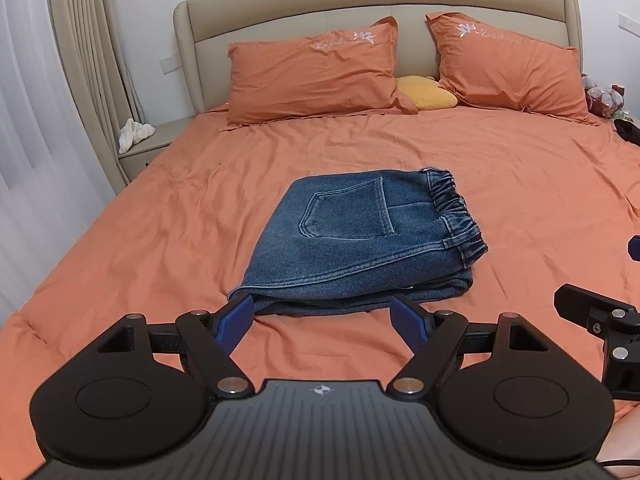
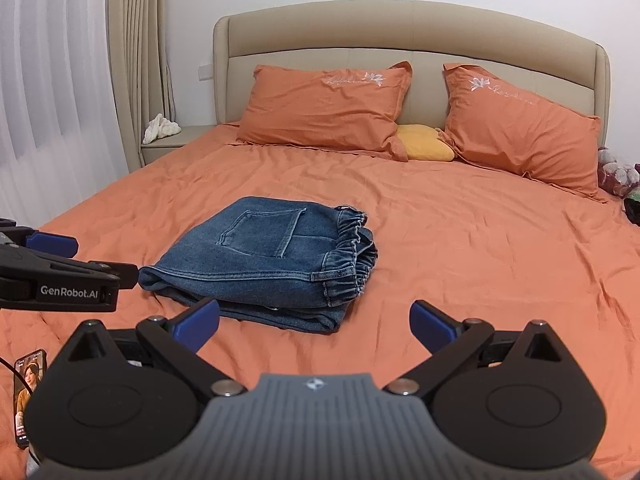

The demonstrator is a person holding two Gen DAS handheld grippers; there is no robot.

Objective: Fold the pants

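Blue denim pants (image 1: pixel 360 240) lie folded into a compact stack in the middle of the orange bed (image 1: pixel 160 240), back pocket up and elastic waistband to the right. They also show in the right wrist view (image 2: pixel 264 260). My left gripper (image 1: pixel 324 312) is open and empty, just in front of the stack's near edge. My right gripper (image 2: pixel 316 316) is open and empty, just short of the stack's near right corner. The left gripper's body (image 2: pixel 60 280) shows at the left of the right wrist view.
Two orange pillows (image 1: pixel 316 72) (image 1: pixel 512 68) and a yellow cushion (image 1: pixel 428 92) lie against the beige headboard (image 1: pixel 280 12). A nightstand (image 1: pixel 144 148) with a white cloth stands at the left by the curtains. A phone (image 2: pixel 28 392) lies on the bed near the front left.
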